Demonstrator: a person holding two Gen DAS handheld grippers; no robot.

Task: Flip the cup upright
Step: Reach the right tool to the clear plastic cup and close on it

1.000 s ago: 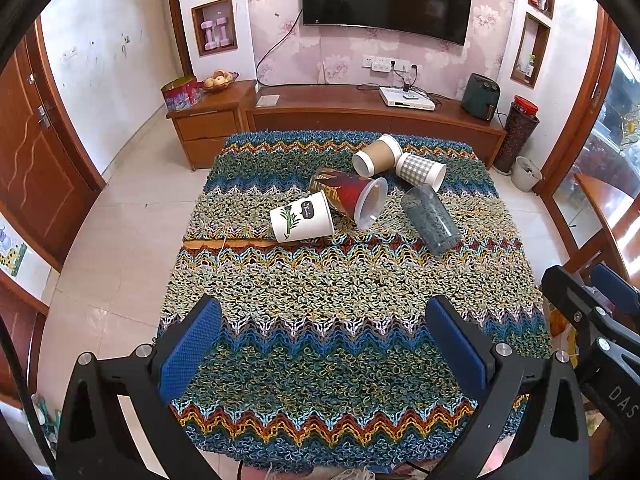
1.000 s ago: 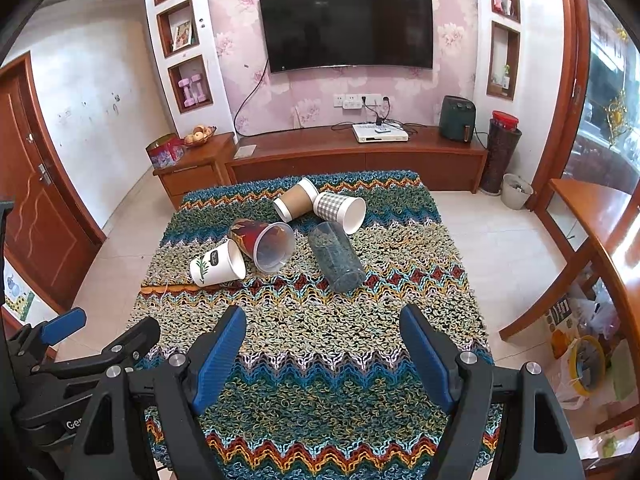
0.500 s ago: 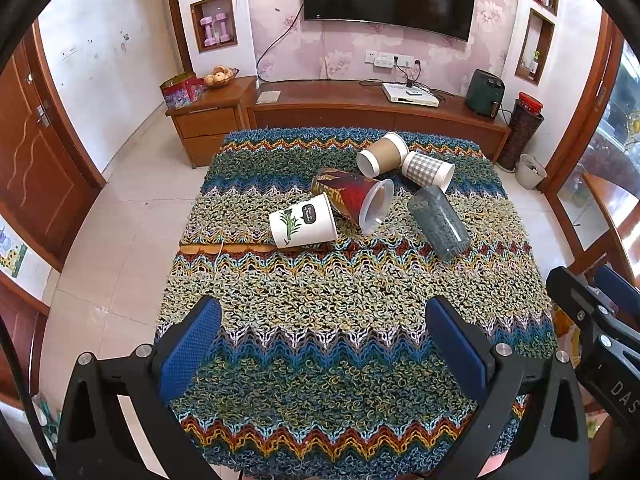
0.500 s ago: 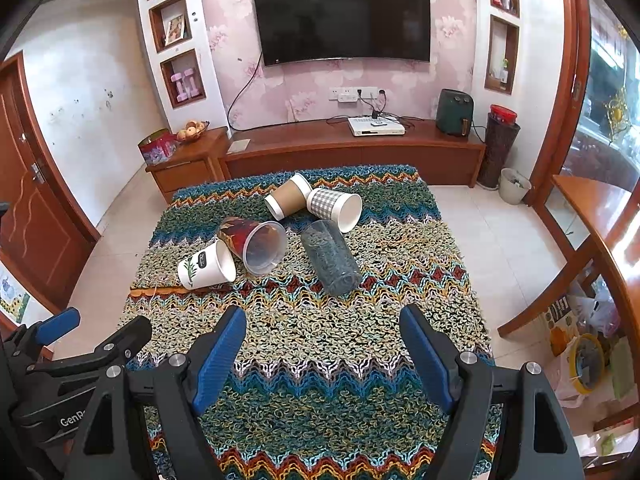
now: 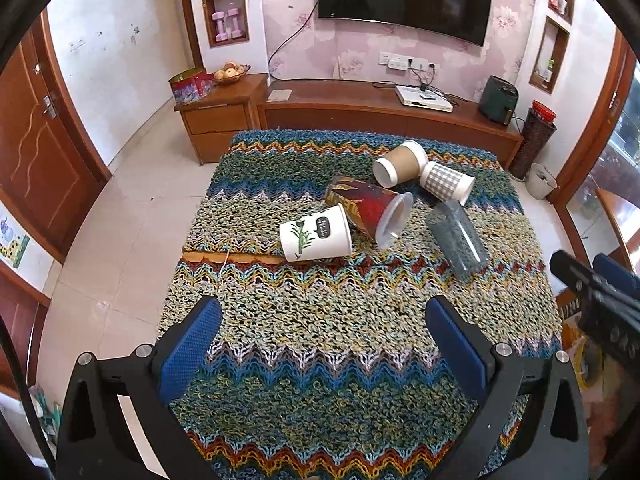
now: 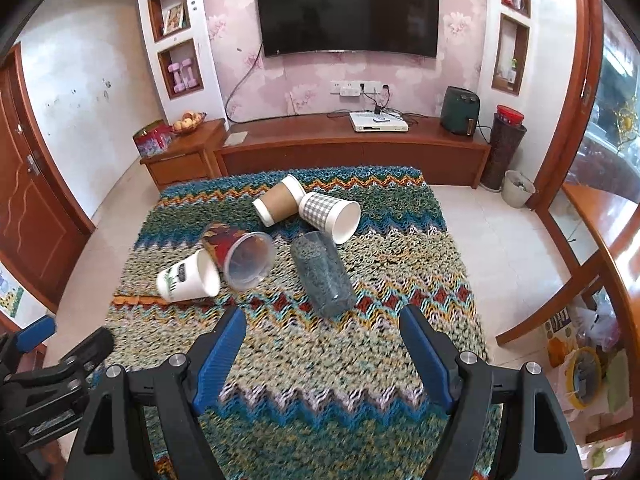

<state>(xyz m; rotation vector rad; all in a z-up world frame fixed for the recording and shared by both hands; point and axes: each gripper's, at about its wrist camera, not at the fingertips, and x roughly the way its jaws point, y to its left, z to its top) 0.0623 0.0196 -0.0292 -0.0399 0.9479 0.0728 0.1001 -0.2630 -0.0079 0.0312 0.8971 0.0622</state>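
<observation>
Both pairs of jaws stand wide apart and hold nothing: the left gripper [image 5: 322, 332] and the right gripper [image 6: 322, 344] hang over the near part of the table, well short of the cups.

Five cups lie on their sides in a loose cluster toward the far half of the knitted zigzag cloth [image 5: 320, 380], none upright. Nearest the right gripper is a grey translucent tumbler [image 6: 322, 274], lying alone with one end toward the camera. To its left a red patterned cup with a clear plastic rim [image 6: 240, 254] lies mouth toward the camera, touching a white paper cup with a leaf print [image 6: 188, 276]. Farther back a brown sleeved paper cup [image 6: 280, 200] and a grey checked paper cup [image 6: 328, 214] lie touching each other.

Which cup comes first cannot be told; the tumbler is in line with the right jaws, the white one [image 5: 316, 234] closer to the left. All should be very light. The paper ones will likely crush if squeezed hard, so a gentle hold across the middle of the wall suits them. The tumbler looks stiffer but smoother, and may slip or roll. The nubbly cloth should keep cups from rolling, yet could tip one set down unevenly.

Behind the table: one television, one low wooden cabinet.
</observation>
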